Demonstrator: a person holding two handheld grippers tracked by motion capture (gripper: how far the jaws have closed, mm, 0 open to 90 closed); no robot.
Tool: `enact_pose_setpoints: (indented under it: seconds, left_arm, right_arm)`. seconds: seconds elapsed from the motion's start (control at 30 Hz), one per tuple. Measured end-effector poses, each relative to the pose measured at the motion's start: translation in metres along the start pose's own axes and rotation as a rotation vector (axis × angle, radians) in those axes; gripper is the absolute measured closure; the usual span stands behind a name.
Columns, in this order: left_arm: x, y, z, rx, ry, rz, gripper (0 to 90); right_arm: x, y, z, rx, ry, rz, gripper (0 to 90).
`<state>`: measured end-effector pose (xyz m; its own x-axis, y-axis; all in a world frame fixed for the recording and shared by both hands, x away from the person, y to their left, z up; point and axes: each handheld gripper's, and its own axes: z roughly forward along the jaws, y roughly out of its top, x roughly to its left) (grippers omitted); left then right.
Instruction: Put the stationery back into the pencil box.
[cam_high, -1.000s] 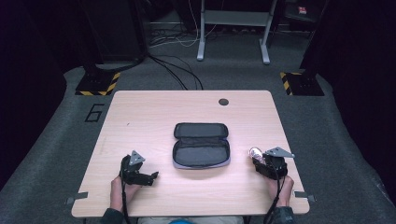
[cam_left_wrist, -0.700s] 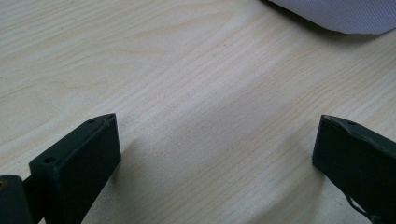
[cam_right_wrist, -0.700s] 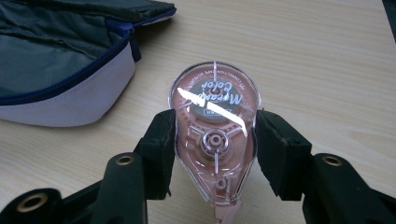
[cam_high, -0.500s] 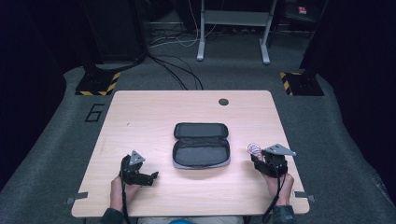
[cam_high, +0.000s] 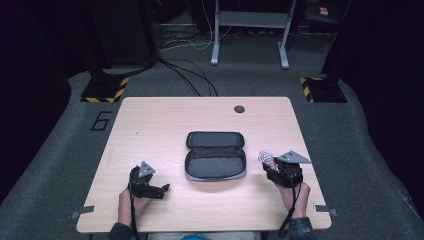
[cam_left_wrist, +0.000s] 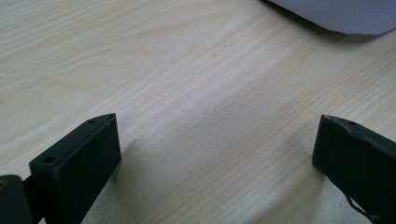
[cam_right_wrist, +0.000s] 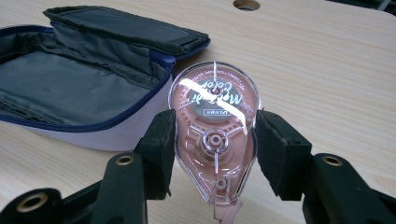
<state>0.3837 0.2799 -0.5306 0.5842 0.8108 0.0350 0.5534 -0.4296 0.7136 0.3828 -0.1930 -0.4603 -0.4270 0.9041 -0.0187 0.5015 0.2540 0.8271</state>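
Two grippers at work over a wooden table, one per hand. Right gripper is clamped on a clear pink correction-tape dispenser; pads press its two flat sides, so the jaws are closed as far as the dispenser lets them, w/ the rounded end sticking up past the tips and the narrow nose pointing back toward the gripper body. In the high view the right gripper sits near the table's right edge, just right of the pencil case, and the dispenser shows at its tip, apart from the case. Case lies open approx. mid-table, lid folded back away from the person, dark lining, blue zip edge, pale grey outside; nothing visible inside. Right gripper view puts the case to the left of and behind the dispenser, not touching it. Left gripper rests low at the table's front left, well apart from the case; in its own view its jaws stand wide apart w/ bare wood between, holding nothing, and a pale corner of the case shows at the top right. Round cable hole near the far edge.
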Motion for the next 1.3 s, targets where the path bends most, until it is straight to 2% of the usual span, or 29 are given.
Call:
enact_pose_setpoints:
  seconds: [0.83,1.0,1.3]
  left_arm:
    - [0.0,0.0,0.0,-0.001,-0.001,-0.002,1.2]
    - [0.0,0.0,0.0,-0.001,0.0,0.0,1.2]
    - [0.0,0.0,0.0,-0.002,-0.004,-0.004,1.2]
  right_arm:
    - [0.04,0.034,0.013,-0.019,0.09,-0.086,49.8]
    - [0.05,0.041,0.019,-0.016,0.118,-0.117,49.8]
    - [0.064,0.048,0.032,-0.01,0.157,-0.13,49.8]
